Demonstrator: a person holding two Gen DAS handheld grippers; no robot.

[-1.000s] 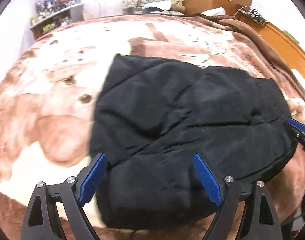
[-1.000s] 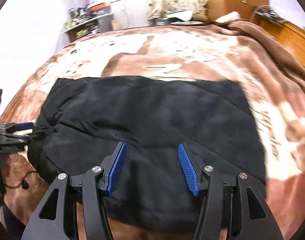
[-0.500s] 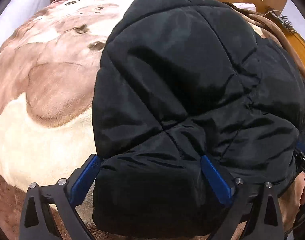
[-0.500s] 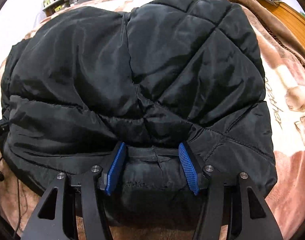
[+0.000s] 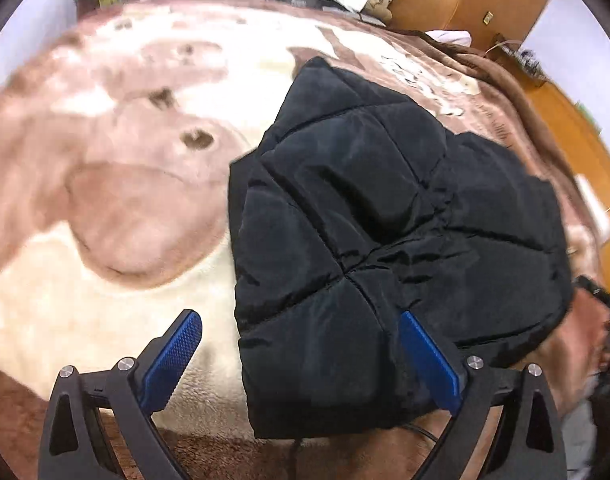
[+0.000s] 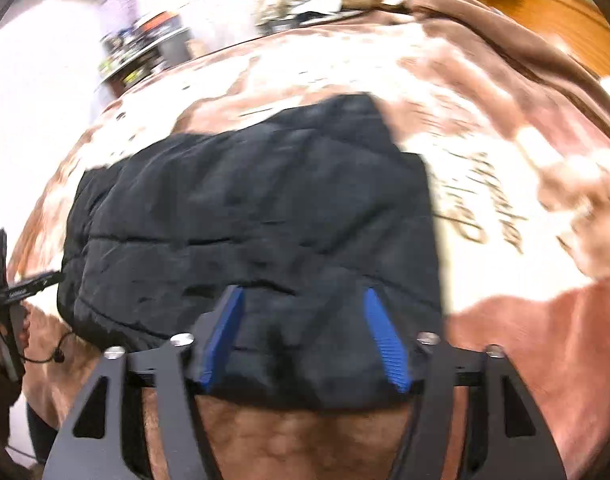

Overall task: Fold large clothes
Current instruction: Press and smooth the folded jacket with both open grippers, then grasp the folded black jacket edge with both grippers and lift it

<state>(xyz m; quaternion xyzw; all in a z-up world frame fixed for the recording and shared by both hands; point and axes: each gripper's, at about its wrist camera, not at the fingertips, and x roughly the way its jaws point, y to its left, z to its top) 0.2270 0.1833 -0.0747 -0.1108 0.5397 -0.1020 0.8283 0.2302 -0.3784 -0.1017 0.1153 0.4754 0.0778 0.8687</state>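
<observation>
The black quilted jacket (image 5: 393, 240) lies folded into a thick bundle on the brown and cream blanket (image 5: 117, 216) that covers the bed, with its near edge towards the person and its long axis running across, from one hand to the other. Both hands sit along that near edge: the left gripper (image 5: 305, 360) at the jacket's left corner, the right gripper (image 6: 305, 336) further along the same edge, nearer its right end. In the left wrist view the jacket's corner fills only the right half of the gap: the right finger lies against the padded cloth while the left finger (image 5: 173, 356) stands clear over bare blanket, so these fingers are spread wide and grasp nothing. In the right wrist view the picture is blurred, but the near hem lies between the two blue fingers (image 6: 385, 344), which are opening; the cloth looks slack between them rather than pinched, so I judge it released. Neither hand is plainly closer; both are at the hem, and the bulk of the jacket lies ahead of and beyond the fingers, towards the far side of the bed. If another fold is wanted, it would probably turn on that cross-wise axis: one short end carried over to the other, or the near edge rolled away.
</observation>
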